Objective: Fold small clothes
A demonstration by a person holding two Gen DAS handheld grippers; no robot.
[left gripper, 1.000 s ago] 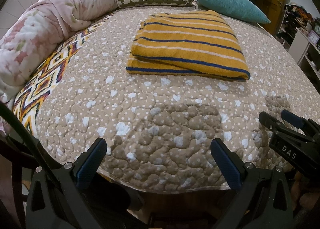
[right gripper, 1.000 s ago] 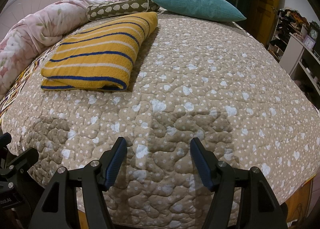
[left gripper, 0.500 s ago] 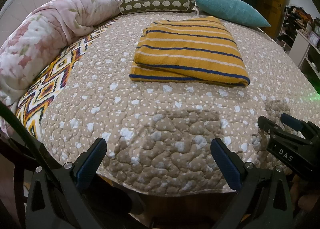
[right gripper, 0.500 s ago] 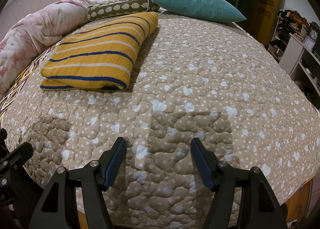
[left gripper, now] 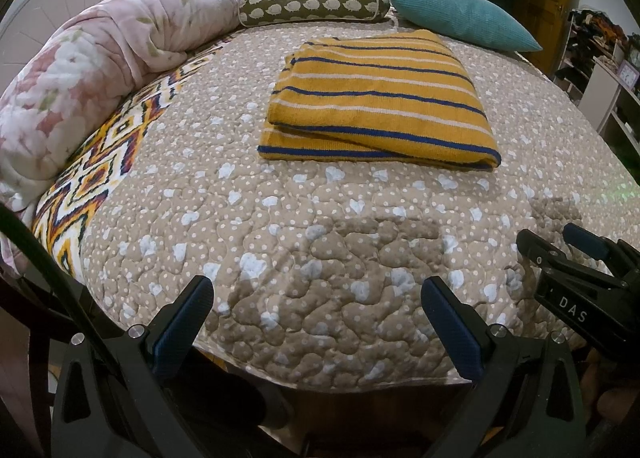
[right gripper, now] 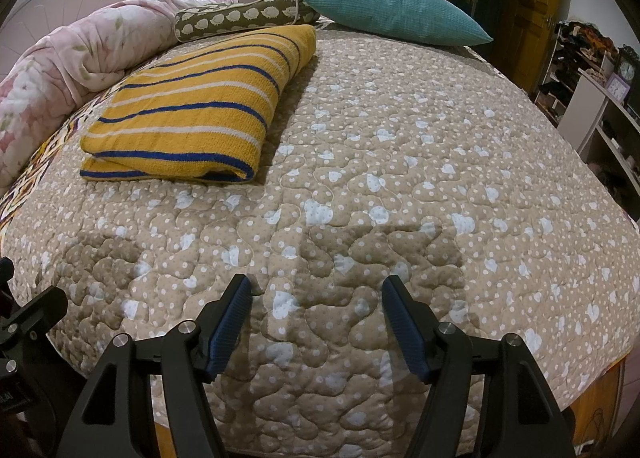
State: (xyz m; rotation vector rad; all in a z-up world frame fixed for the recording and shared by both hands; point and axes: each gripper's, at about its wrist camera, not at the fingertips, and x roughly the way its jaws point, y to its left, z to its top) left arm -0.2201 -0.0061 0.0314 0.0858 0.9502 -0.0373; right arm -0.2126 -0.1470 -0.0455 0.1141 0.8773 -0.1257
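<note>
A yellow garment with blue and white stripes [left gripper: 380,102] lies folded in a flat rectangle on the beige quilted bed [left gripper: 320,238]; it also shows in the right wrist view [right gripper: 200,106] at the upper left. My left gripper [left gripper: 316,322] is open and empty over the bed's near edge, well short of the garment. My right gripper [right gripper: 316,322] is open and empty, also at the near edge, with the garment far ahead to its left. The right gripper also shows at the right of the left wrist view [left gripper: 576,254].
A pink floral duvet [left gripper: 80,82] is bunched along the left side. A green patterned bolster [left gripper: 312,8] and a teal cushion [left gripper: 460,22] lie at the far end. Shelves [right gripper: 600,106] stand to the right of the bed.
The left gripper has drawn back and tilted slightly, so the garment sits a little higher and farther in its view. The right gripper has barely moved. Both stay open.
</note>
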